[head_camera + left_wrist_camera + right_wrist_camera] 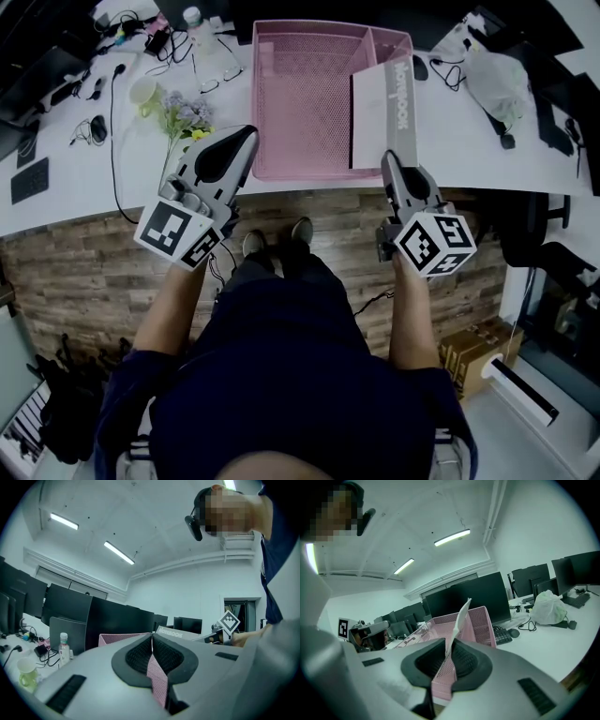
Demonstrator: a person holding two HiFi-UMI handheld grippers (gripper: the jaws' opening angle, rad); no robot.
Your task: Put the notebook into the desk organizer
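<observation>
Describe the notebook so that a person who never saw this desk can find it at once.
On the long white desk, a pink mesh organizer sits at the near edge. At its right side stands the notebook, thin and on edge. Its white cover and grey spine printed NOTEBOOK mark it out from the pink mesh.

White desk (75, 178), wood-plank floor (84, 272), ceiling strip lights (119, 553), dark monitors (473, 595).
</observation>
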